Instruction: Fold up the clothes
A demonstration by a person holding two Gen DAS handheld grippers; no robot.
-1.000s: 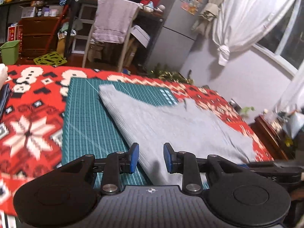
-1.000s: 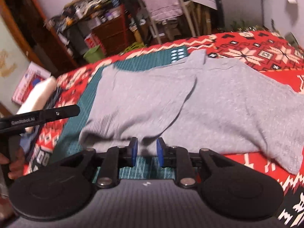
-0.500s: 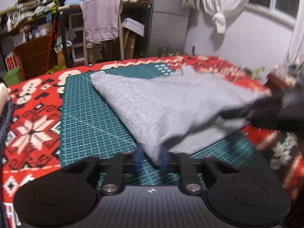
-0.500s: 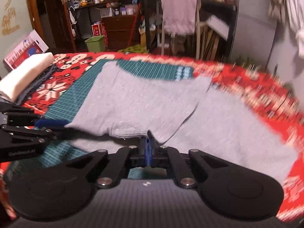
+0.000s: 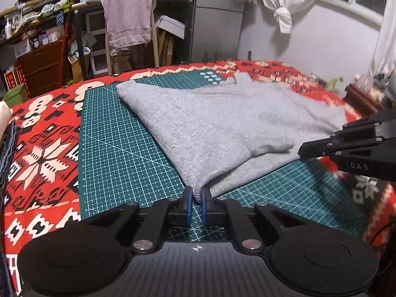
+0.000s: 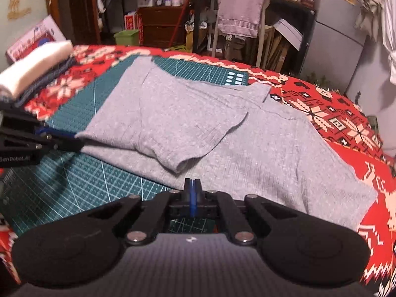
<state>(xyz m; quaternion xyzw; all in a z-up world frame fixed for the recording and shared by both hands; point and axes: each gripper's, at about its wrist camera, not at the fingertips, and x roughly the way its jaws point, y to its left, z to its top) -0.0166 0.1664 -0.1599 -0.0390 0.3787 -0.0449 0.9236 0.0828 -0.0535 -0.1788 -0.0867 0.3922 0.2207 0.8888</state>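
Observation:
A grey shirt (image 5: 222, 128) lies on a green cutting mat (image 5: 118, 153), its left side folded over its middle with a sleeve on top. At the shirt's near left corner, my left gripper (image 5: 196, 198) is shut on the bunched fold. In the right wrist view the same gripper (image 6: 74, 141) comes in from the left at that corner. My right gripper (image 6: 192, 188) is shut at the shirt's (image 6: 222, 133) near hem, the pads pressed together on the thin edge. From the left wrist view, the right gripper (image 5: 303, 150) meets the hem at the right.
A red patterned blanket (image 5: 44, 133) covers the bed under the mat. A stack of folded clothes with a white piece on top (image 6: 34, 66) sits at the far left. A chair with a towel (image 5: 128, 17), shelves and a fridge stand behind the bed.
Both grippers were open just short of the shirt's near edge a second ago. They have since moved in and shut on it, the left at the folded corner, the right on the hem.

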